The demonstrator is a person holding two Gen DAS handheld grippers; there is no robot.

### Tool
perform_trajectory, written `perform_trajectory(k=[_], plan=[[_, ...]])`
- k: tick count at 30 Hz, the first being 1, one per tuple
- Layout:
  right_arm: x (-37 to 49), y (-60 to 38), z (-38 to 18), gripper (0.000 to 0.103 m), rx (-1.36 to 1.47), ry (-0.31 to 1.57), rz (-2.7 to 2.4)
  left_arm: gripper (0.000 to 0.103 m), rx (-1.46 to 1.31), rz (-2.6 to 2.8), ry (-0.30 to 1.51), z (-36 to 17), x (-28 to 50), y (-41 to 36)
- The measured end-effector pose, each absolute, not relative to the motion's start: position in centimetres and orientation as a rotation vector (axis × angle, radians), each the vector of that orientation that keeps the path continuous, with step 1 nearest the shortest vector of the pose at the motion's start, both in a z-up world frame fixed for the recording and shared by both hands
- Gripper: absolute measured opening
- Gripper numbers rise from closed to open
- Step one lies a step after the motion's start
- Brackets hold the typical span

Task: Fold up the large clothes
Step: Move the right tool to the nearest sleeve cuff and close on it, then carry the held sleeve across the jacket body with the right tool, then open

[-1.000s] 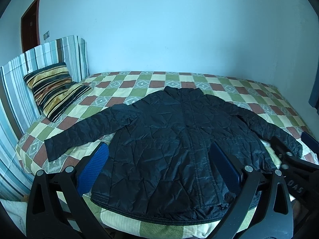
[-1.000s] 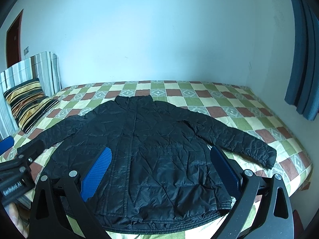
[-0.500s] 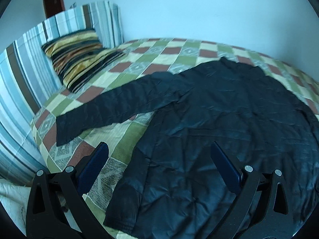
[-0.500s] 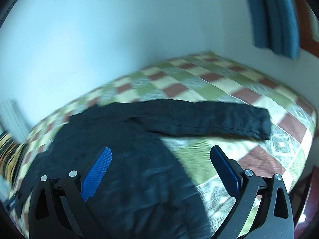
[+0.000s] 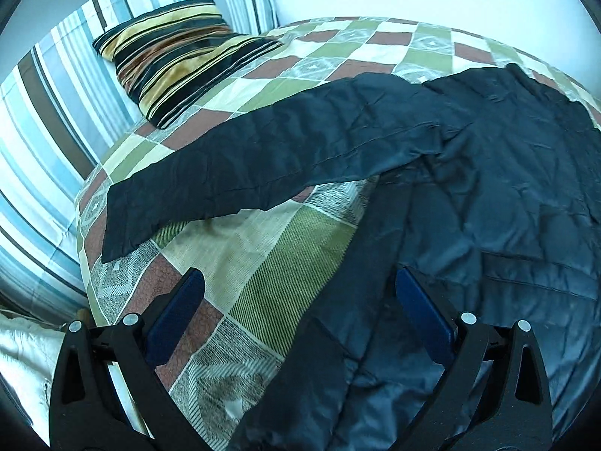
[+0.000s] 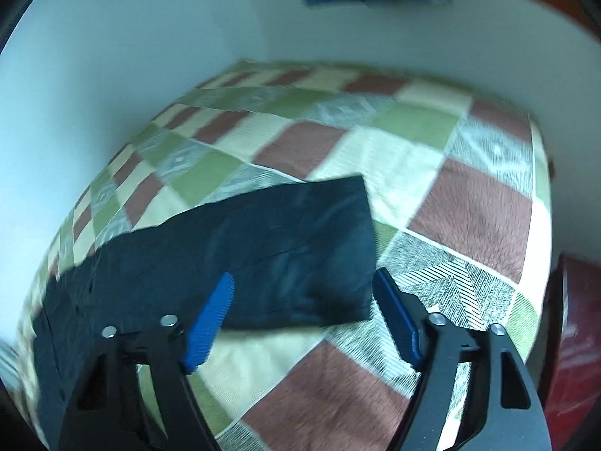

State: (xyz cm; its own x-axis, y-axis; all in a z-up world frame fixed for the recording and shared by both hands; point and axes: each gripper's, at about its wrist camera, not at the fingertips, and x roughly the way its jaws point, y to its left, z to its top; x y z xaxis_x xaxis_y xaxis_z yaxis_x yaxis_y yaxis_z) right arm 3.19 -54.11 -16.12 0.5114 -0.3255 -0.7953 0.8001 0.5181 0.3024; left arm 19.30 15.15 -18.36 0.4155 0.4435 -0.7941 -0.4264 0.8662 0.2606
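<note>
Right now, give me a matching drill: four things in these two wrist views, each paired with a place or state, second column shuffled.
Column 1:
1. black quilted jacket
2. yellow-and-black striped pillow
3. right gripper
4. left gripper

Column 2:
A. fingers apart over the jacket's side edge
B. spread flat, sleeves out
C. at the striped headboard
D. fingers apart around a sleeve cuff, not pinching

Pairs: 1-B, 2-C, 3-D, 4-A. The right jaws have just been closing.
</note>
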Motion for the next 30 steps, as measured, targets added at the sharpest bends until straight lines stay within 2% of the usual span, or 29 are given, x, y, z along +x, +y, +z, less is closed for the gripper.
perform_trajectory(k=[11,20,21,22,25,28,30], plan=[[1.9,-57.9,-19.3,0.075,0.979,0.704,-0.692,0.101,0.047,0.554,0.964,-18.8,19.1,14.7],[3.5,-57.5,-20.2,0.075,0.963,0.716,-0.64,0.101,0.039,0.574,0.979,-19.7,19.1,15.4],[3.7,-57.7,-20.4,0.072,0.961,0.712,-0.641,0.101,0.046,0.576,0.976,-19.8,19.1,15.3],[3.8,-57.8,-20.5,0.06,0.954,0.713,-0.648,0.101,0.051,0.576,0.974,-19.9,19.0,15.3],[3.7,-58.2,-20.8,0.037,0.964,0.712,-0.677,0.101,0.061,0.579,0.971,-20.3,19.0,15.2],[3.5,-58.3,-20.2,0.019,1.004,0.674,-0.645,0.101,0.061,0.579,0.972,-20.6,19.0,15.2],[3.7,-57.6,-18.9,0.014,0.982,0.635,-0.624,0.101,0.059,0.58,0.969,-20.8,19.0,15.1]])
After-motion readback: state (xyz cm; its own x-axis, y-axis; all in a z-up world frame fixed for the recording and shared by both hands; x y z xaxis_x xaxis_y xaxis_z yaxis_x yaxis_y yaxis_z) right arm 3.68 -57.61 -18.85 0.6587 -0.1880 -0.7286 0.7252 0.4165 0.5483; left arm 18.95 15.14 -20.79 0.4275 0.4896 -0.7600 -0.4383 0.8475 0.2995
